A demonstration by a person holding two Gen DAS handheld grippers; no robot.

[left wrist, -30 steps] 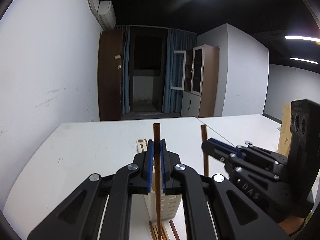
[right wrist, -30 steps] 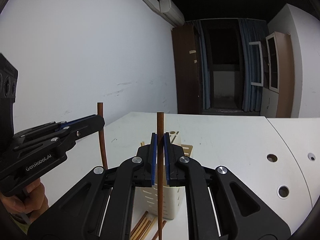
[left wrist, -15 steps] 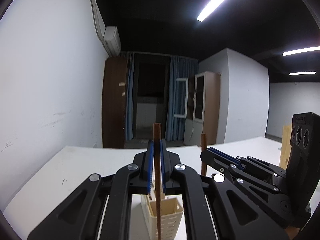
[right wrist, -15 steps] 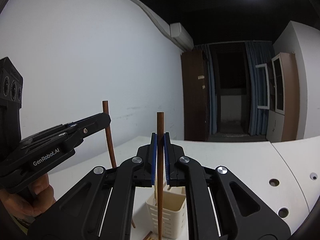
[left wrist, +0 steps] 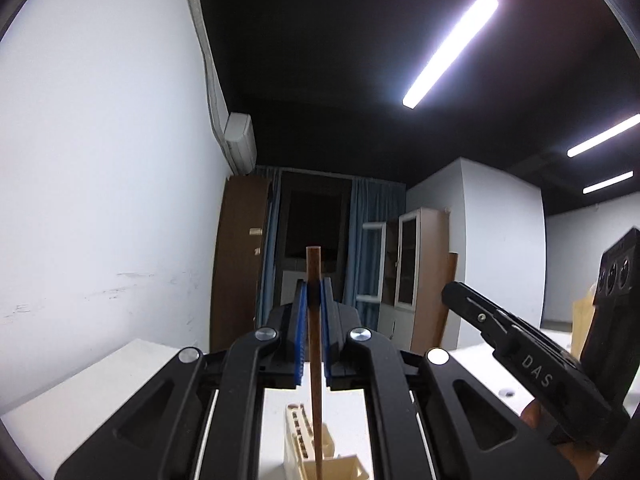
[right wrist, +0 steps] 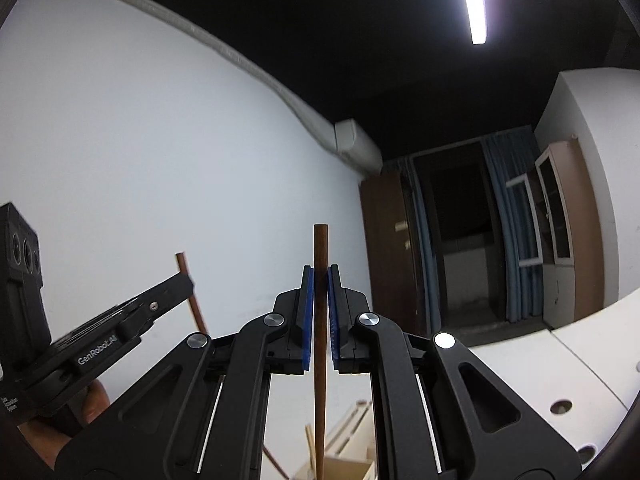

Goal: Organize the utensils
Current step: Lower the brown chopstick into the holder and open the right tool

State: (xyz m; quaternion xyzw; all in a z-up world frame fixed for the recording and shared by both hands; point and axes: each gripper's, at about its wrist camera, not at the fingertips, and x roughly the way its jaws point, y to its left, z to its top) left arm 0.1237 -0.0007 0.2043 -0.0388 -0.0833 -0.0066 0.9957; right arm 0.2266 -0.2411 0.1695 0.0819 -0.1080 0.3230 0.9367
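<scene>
My left gripper [left wrist: 313, 292] is shut on a brown chopstick [left wrist: 314, 360] held upright; its lower end hangs over the cream utensil holder [left wrist: 320, 456] on the white table. My right gripper [right wrist: 320, 280] is shut on a second brown chopstick [right wrist: 320, 360], also upright, above the same holder [right wrist: 344, 468]. Each gripper shows in the other's view: the right one [left wrist: 452, 296] at the right, the left one [right wrist: 188, 280] at the left with its chopstick [right wrist: 188, 284]. A lighter stick [right wrist: 309, 446] stands in the holder.
The white table [left wrist: 100, 384] runs back to a white wall. It has round holes [right wrist: 560, 407] on its right side. A brown cabinet [left wrist: 240, 260], a dark doorway with blue curtains and a glass-door cabinet [left wrist: 416, 272] stand behind. The table surface directly below is out of view.
Both grippers have tilted up and risen with their chopsticks. The holder has dropped to the bottom edge and the loose chopsticks on the table have gone out of view.
</scene>
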